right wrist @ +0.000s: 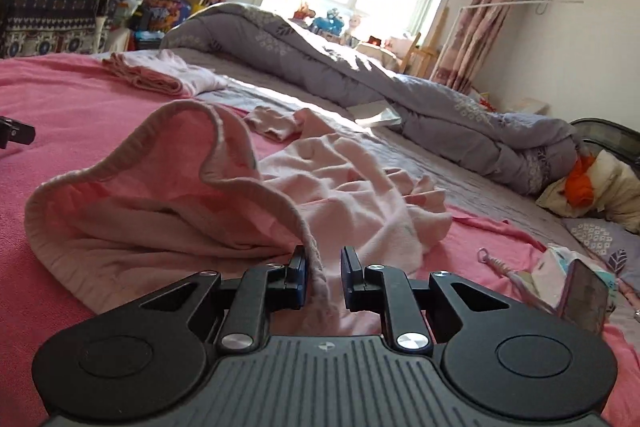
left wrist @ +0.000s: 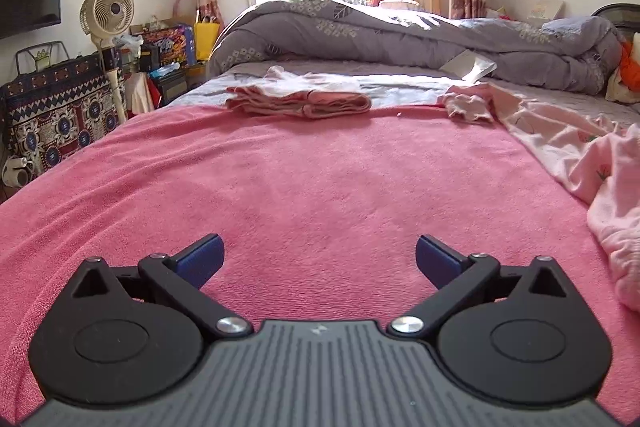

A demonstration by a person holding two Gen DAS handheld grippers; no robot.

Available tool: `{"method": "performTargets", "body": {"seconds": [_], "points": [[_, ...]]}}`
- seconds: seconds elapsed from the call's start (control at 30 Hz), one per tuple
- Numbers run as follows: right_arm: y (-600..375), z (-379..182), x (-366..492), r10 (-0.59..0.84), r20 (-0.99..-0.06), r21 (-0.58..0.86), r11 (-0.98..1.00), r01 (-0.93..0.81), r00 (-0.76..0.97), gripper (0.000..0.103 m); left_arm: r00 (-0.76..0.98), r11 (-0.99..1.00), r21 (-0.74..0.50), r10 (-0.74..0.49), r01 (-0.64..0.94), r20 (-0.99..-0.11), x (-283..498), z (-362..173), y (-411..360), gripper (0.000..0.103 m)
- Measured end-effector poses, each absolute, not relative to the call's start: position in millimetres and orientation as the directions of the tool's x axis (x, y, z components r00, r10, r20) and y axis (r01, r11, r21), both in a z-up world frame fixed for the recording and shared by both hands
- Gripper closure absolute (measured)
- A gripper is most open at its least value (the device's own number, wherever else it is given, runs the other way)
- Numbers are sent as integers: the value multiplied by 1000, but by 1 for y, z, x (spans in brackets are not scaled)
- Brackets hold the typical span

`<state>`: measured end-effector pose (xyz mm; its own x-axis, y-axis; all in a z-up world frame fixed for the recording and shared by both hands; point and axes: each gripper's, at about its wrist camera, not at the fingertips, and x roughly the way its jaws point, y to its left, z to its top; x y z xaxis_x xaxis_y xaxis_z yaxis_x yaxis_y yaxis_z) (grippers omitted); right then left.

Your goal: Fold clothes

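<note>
A crumpled pale pink garment (right wrist: 168, 211) lies on the pink blanket (left wrist: 304, 179) in the right wrist view; it also shows at the right edge of the left wrist view (left wrist: 580, 155). My right gripper (right wrist: 323, 277) has its jaws narrowly apart around the garment's ribbed hem, which hangs between the pads. My left gripper (left wrist: 320, 259) is wide open and empty, low over the bare blanket. Its tip shows at the left edge of the right wrist view (right wrist: 16, 133). A folded pink garment (left wrist: 300, 103) lies far ahead; it also shows in the right wrist view (right wrist: 148, 77).
A rolled grey quilt (left wrist: 400, 35) lies across the back of the bed. A small pink cloth (right wrist: 276, 125) lies beyond the garment. A phone (right wrist: 584, 303) and tissue pack (right wrist: 560, 263) sit at the right. A fan (left wrist: 107, 10) and clutter stand left of the bed.
</note>
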<state>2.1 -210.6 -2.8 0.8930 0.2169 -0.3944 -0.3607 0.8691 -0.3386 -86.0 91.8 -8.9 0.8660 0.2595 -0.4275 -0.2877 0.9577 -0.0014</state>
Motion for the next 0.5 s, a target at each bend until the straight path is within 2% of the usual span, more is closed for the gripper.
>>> {"method": "performTargets", "body": {"seconds": [0.07, 0.13, 0.2, 0.3, 0.33, 0.4, 0.47, 0.5], "points": [[-230, 2, -4, 187, -365, -344, 883, -319, 912, 84, 926, 991, -45, 103, -128, -363, -98, 3, 66, 0], [-246, 2, 1, 162, -360, -335, 897, -290, 919, 84, 943, 1000, -29, -17, 8, -332, -97, 15, 31, 0], [-254, 2, -1, 163, -351, -310, 909, -279, 922, 85, 936, 993, -14, -117, 119, -331, -90, 21, 0, 0], [-260, 7, -12, 184, -302, -283, 920, -272, 936, 86, 914, 974, 35, -199, 226, -354, -77, 19, -40, 0], [-261, 9, -16, 191, -285, -284, 919, -273, 940, 86, 912, 971, 70, -189, 230, -363, -71, 16, -52, 0], [-262, 11, -24, 201, -253, -282, 920, -271, 947, 86, 923, 972, 172, -86, 160, -376, -56, 7, -70, 0], [-265, 12, -29, 201, -229, -282, 923, -263, 952, 87, 919, 952, 307, 111, 11, -378, -34, -5, -81, 0], [-267, 13, -32, 201, -218, -282, 924, -259, 955, 88, 907, 940, 337, 186, -52, -379, -25, -8, -81, 0]]}}
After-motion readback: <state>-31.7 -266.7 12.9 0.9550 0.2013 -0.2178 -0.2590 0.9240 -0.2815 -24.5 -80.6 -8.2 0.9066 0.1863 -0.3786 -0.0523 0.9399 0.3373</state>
